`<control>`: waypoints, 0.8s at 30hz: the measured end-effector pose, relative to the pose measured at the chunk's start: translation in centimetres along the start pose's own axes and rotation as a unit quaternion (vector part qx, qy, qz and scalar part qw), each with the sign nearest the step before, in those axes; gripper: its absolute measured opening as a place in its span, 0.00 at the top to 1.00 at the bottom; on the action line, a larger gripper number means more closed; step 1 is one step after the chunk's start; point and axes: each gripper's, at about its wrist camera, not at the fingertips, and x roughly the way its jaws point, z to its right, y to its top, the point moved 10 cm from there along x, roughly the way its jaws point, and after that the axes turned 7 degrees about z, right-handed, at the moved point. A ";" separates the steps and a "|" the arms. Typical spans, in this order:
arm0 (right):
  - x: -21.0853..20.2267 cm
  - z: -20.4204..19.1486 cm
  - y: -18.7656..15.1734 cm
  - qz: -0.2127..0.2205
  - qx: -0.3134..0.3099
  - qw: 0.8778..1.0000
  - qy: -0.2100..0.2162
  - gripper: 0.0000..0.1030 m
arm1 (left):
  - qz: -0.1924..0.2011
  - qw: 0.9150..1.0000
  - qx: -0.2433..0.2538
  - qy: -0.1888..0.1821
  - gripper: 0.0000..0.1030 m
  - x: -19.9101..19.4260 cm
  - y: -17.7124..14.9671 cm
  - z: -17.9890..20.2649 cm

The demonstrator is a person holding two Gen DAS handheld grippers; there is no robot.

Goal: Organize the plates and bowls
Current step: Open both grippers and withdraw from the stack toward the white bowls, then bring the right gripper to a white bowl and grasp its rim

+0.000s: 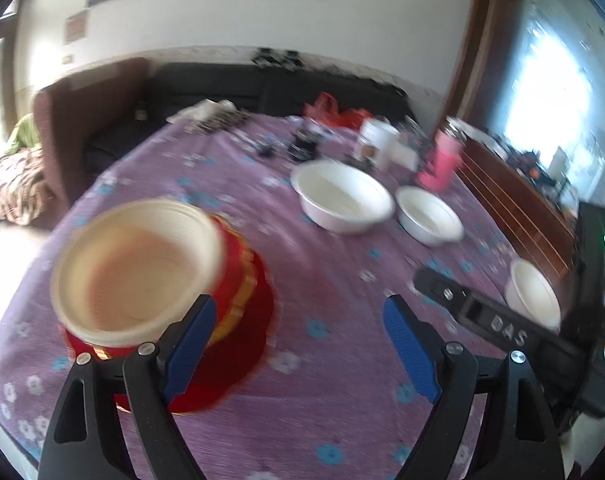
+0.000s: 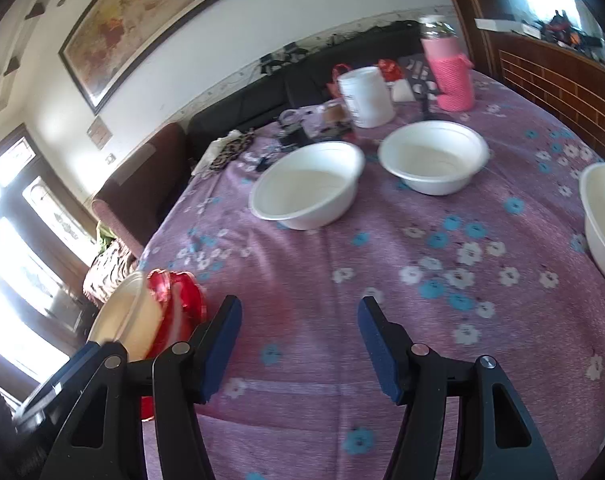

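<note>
My left tongs (image 1: 298, 344) hang with their blue pads apart and nothing between them, only purple flowered tablecloth (image 1: 334, 272) below. My right tongs (image 2: 298, 344) are also spread and empty.

I take the red stack as my landmark. Nearest to me, just left of the left tongs, sits the red stack (image 1: 238, 320): red dishes with gold bands, piled on a wider red plate, and a cream bowl (image 1: 138, 264) nested on top. It is blurred, so I cannot count the pieces. This gathering looks like the part already done.

To the right of the stack, across open cloth and near the table's right edge, a single white bowl (image 1: 532, 294) stands alone. Farther back and to the right of the stack, well apart from it, a large white bowl (image 2: 308, 186) and a smaller white bowl (image 2: 434, 158) sit upright and empty, near each other but not touching. I judge these three still need collecting.

Beyond them, farthest from the stack, stand a white canister (image 2: 366, 96) and a pink covered bottle (image 2: 450, 76).
</note>
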 end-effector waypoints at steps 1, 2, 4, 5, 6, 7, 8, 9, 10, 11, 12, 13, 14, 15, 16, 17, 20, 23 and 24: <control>-0.1 0.9 0.0 -0.001 0.004 1.000 -0.005 0.37 | -0.009 1.000 0.009 -0.005 0.18 0.6 -0.5 1.0; -0.1 1.6 0.1 -0.002 0.007 1.000 -0.008 0.37 | -0.018 1.000 0.019 -0.012 0.18 1.1 -1.0 2.0; -0.3 2.9 0.0 -0.004 0.015 1.000 -0.015 0.37 | -0.039 0.999 0.029 -0.022 0.18 2.1 -2.1 3.4; -0.3 3.3 0.0 -0.005 0.019 1.000 -0.018 0.37 | -0.046 0.998 0.030 -0.026 0.18 2.4 -2.4 3.7; -0.2 3.9 -0.1 -0.007 0.023 0.999 -0.021 0.37 | -0.060 0.997 0.031 -0.030 0.18 3.0 -3.0 4.1; -0.1 4.3 -0.2 -0.009 0.026 0.999 -0.022 0.37 | -0.070 0.997 0.032 -0.031 0.18 3.5 -3.4 4.4; 0.1 4.6 -0.2 -0.012 0.030 0.999 -0.023 0.37 | -0.076 0.996 0.032 -0.031 0.18 3.6 -3.8 4.5; 0.4 4.9 -0.2 -0.015 0.035 0.999 -0.024 0.37 | -0.082 0.996 0.034 -0.031 0.18 3.8 -4.2 4.7; 0.6 5.1 -0.3 -0.018 0.037 0.999 -0.024 0.37 | -0.088 0.995 0.036 -0.030 0.18 4.2 -4.5 4.9; 0.8 5.3 -0.3 -0.021 0.039 0.999 -0.024 0.37 | -0.089 0.995 0.036 -0.030 0.18 4.3 -4.6 4.9; 1.1 5.4 -0.3 -0.024 0.040 0.999 -0.025 0.37 | -0.091 0.995 0.037 -0.030 0.18 4.4 -4.7 5.0; 1.4 5.6 -0.3 -0.027 0.042 0.998 -0.025 0.37 | -0.093 0.995 0.037 -0.030 0.18 4.6 -4.8 5.0; 1.6 5.8 -0.4 -0.028 0.044 0.998 -0.025 0.37 | -0.095 0.994 0.036 -0.030 0.18 4.7 -4.9 4.9; 1.8 6.0 -0.4 -0.030 0.047 0.998 -0.026 0.37 | -0.098 0.994 0.035 -0.029 0.18 4.9 -5.0 4.9; 2.0 6.2 -0.4 -0.031 0.049 0.998 -0.026 0.37 | -0.100 0.994 0.034 -0.028 0.18 5.1 -5.1 4.8; 2.2 6.4 -0.4 -0.033 0.050 0.998 -0.027 0.37 | -0.102 0.994 0.034 -0.028 0.18 5.2 -5.1 4.7; 2.5 7.2 -0.2 -0.033 0.057 0.997 -0.034 0.37 | -0.108 0.993 0.032 -0.029 0.18 5.7 -5.4 4.6; 2.9 7.9 0.0 -0.038 0.067 0.996 -0.037 0.37 | -0.112 0.993 0.032 -0.029 0.18 6.1 -5.5 4.6; 3.0 8.0 0.1 -0.039 0.068 0.996 -0.037 0.37 | -0.113 0.993 0.032 -0.030 0.18 6.2 -5.6 4.6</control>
